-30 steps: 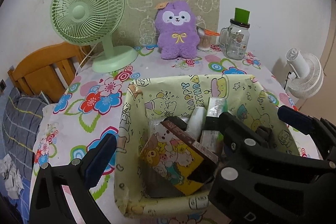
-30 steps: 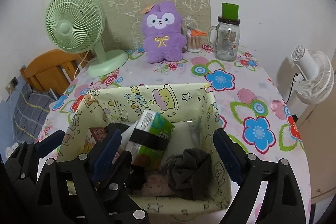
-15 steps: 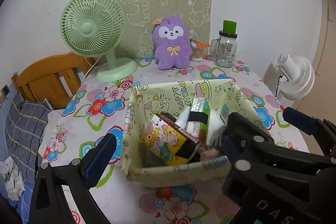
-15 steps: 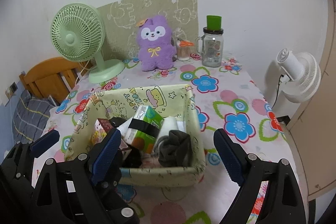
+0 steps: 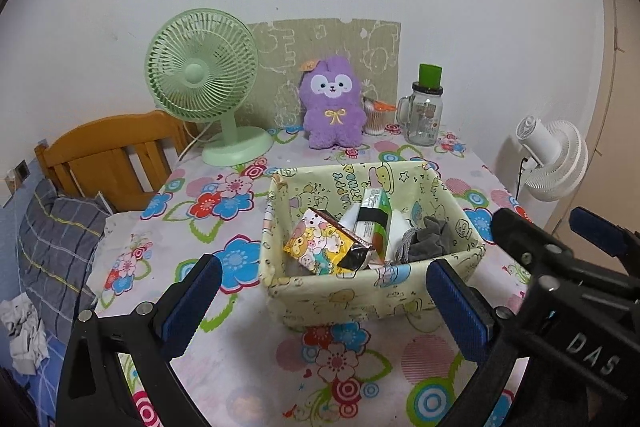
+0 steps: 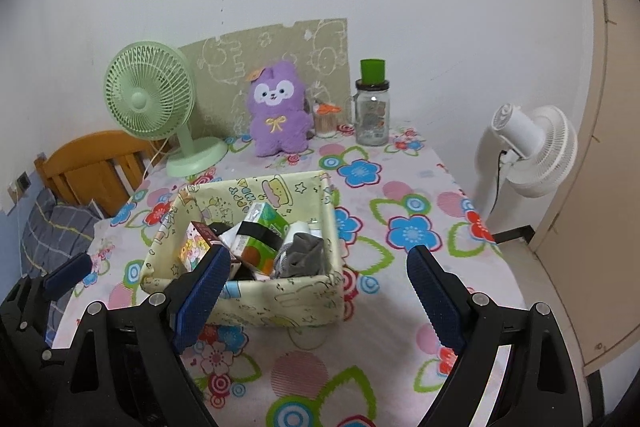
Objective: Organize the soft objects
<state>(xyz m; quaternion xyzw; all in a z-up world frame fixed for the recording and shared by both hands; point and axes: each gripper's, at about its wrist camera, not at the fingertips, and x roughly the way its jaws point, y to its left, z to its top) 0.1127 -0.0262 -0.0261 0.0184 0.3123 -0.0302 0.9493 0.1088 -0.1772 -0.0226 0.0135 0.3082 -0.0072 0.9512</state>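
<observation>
1. Fabric walls make the storage bin [image 5: 372,291] floppy. It sits mid-table on the flowered cloth [image 6: 400,195], and a push on its near rim from either tool could crumple it or slide it toward the table edge.
2. Both tongs stand wide and hold nothing: the left gripper [image 5: 320,307] hovers in front of the bin's near wall, and the right gripper [image 6: 320,291] hangs just before the bin's near right corner. Side by side like this, they may collide if both reach in together.
3. Inside the bin, the grey cloth bundle [image 6: 302,255] lies at the right, touching the green carton [image 6: 262,231]; the cartoon packet [image 5: 324,247] leans at the left. A careless pinch might catch the carton instead of the cloth.
4. Behind the bin, by the wall, the purple plush [image 5: 334,107] sits between the green fan [image 5: 204,87] and the glass jar [image 5: 424,115]. Reaching for it risks toppling the jar.
</observation>
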